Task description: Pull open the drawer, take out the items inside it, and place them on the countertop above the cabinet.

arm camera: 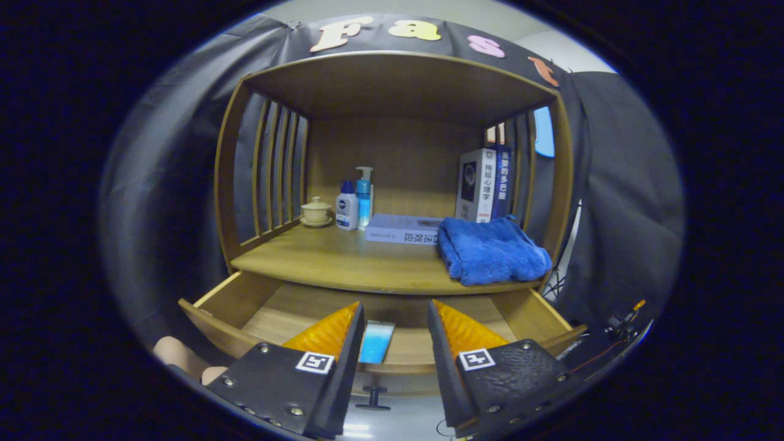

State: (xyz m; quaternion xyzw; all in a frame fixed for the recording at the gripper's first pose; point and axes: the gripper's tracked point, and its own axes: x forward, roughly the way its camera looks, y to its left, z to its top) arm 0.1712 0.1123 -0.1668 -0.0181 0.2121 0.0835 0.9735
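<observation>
The wooden drawer [233, 300] under the countertop [343, 260] stands pulled out. On its floor lies a flat blue item [375, 342], seen in the gap between my fingers and partly hidden by the left one. My gripper [395, 318] hovers above the drawer's front, open, with nothing held. A folded blue towel [490, 250] rests on the right side of the countertop. The drawer's dark knob [373, 398] shows below, between the fingers.
On the countertop stand a small lidded cup [316, 211], two bottles [348, 208], a flat-lying book [404, 228] and upright books [484, 184] at the back right. Slatted side walls and a shelf roof enclose it. A person's hand [180, 358] is at the drawer's left front corner.
</observation>
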